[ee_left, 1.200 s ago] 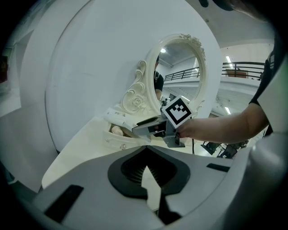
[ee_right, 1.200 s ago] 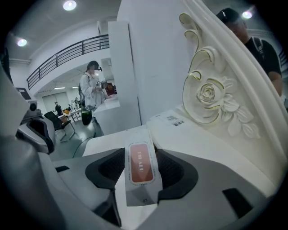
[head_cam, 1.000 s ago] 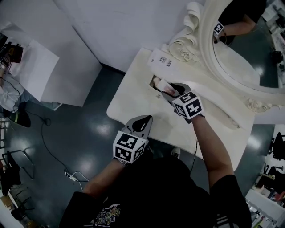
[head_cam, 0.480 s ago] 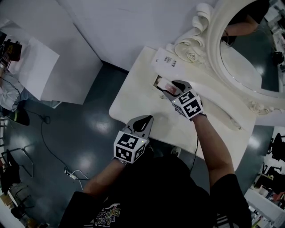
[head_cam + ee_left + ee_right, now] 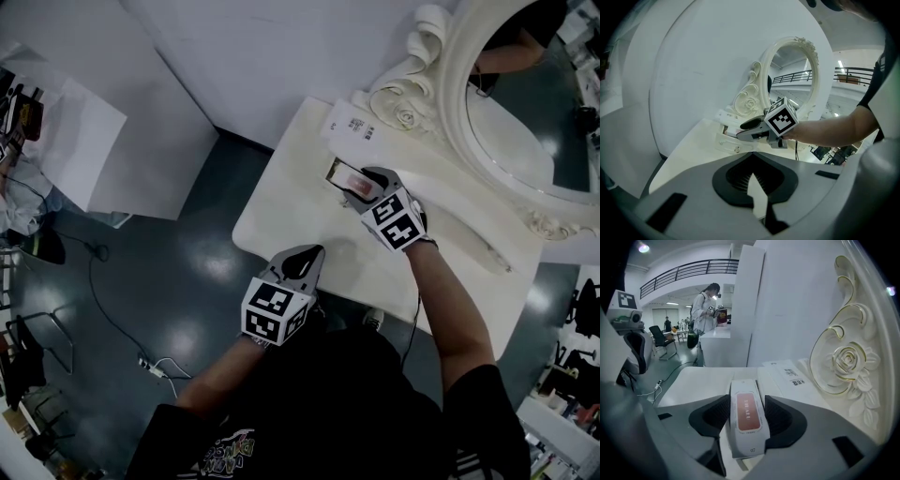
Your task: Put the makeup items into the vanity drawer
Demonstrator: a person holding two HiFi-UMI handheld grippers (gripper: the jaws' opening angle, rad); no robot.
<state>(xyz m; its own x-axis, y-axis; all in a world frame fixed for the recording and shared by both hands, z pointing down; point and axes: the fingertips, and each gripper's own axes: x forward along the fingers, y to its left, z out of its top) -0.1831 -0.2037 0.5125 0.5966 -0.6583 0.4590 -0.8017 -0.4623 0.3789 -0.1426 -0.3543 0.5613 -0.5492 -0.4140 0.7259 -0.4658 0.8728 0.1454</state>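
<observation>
Squarely between the pads of the right gripper [image 5: 364, 186] sits a narrow white cosmetics box [image 5: 746, 413] with a rose-red label panel on its top face. The jaws are closed on its two long sides and hold it clear of the surface, tilted with its far end raised. In the head view the box hangs at upper centre of the frame, over the open vanity drawer [image 5: 725, 142]. That drawer is pulled out of the cream vanity top [image 5: 281, 211], and a small knob shows on its front in the left gripper view.

Just above the drawer in the head view, a flat white packet [image 5: 786, 372] with dark print lies on the top. It is against the foot of the mirror frame, beside a carved rose [image 5: 847, 361] edged in gold. The oval mirror [image 5: 525, 112] fills the upper right corner.

Lower in the head view, at centre, the left gripper [image 5: 753, 174] hovers at the near edge of the vanity top, well apart from the drawer. Its jaws are drawn together, with only a thin sliver of light and nothing between them.

Around the vanity spreads a dark, glossy floor [image 5: 187, 281]. Far off at the upper left of the right gripper view, a person [image 5: 705, 310] stands at a white counter.
</observation>
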